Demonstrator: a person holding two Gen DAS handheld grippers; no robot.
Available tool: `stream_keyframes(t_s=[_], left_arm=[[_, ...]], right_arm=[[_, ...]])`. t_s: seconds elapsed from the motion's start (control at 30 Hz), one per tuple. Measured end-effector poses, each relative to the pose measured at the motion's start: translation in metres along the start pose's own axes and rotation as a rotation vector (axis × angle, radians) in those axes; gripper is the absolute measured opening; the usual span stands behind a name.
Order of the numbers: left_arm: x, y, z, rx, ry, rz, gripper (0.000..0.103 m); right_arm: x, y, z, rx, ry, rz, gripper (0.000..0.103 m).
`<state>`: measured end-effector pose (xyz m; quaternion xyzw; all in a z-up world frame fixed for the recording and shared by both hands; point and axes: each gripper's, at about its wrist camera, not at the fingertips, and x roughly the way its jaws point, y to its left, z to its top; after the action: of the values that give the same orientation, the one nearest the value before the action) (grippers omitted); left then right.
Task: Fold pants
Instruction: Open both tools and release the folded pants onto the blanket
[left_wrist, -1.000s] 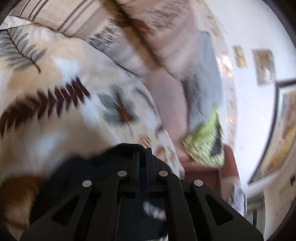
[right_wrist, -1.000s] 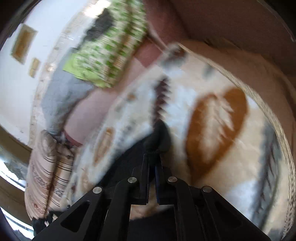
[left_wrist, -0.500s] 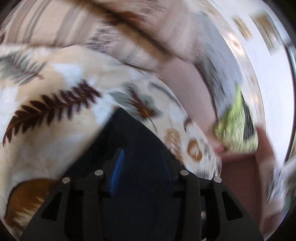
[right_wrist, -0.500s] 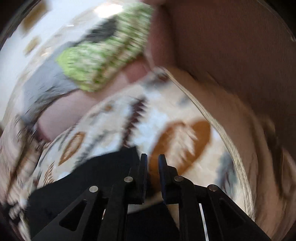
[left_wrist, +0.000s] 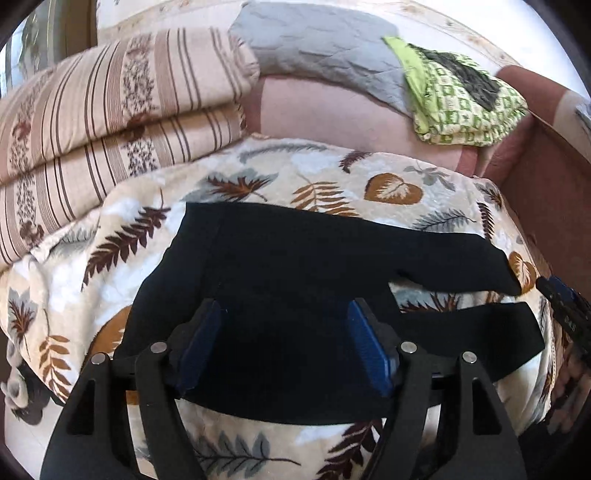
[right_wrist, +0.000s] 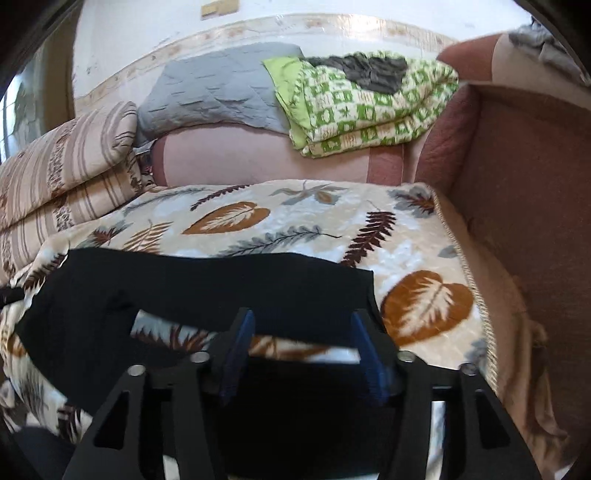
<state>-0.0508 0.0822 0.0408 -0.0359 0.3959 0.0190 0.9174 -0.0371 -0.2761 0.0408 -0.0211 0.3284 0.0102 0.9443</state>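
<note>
Pants (left_wrist: 295, 258), black, lie spread on the leaf-print blanket (left_wrist: 147, 221) under both of my tools, the two legs running off to the right with a strip of blanket showing between them. My left tool (left_wrist: 284, 325) tilts downward over the wide upper part of the pants; its jaws have just been opening and now stand apart, released, with the cloth lying flat below and nothing pinched. My right tool (right_wrist: 301, 332) tilts down over the leg ends; its jaws have also just been opening and stand apart, gripping nothing, the blue pads (right_wrist: 240, 339) clear of the cloth. In the right wrist view the nearer leg is hidden behind the tool's black frame, and the image is soft with blur. Behind lie striped bedding (left_wrist: 110, 110), a grey quilt (left_wrist: 314, 48) and a green patterned blanket (left_wrist: 461, 107)
</note>
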Motion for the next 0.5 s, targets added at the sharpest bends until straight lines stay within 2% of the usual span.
stream_keyframes(t_s=[0.23,0.5], left_arm=[[-0.009,-0.008,-0.001,0.036,-0.039,0.033,0.074],[-0.010,-0.003,-0.007,0.028,-0.040,0.045,0.074]], right_arm=[[-0.027,0.009,-0.021,-0.030,-0.004,-0.028,0.072],[-0.026,0.011,-0.021,-0.024,0.015,-0.052,0.073]])
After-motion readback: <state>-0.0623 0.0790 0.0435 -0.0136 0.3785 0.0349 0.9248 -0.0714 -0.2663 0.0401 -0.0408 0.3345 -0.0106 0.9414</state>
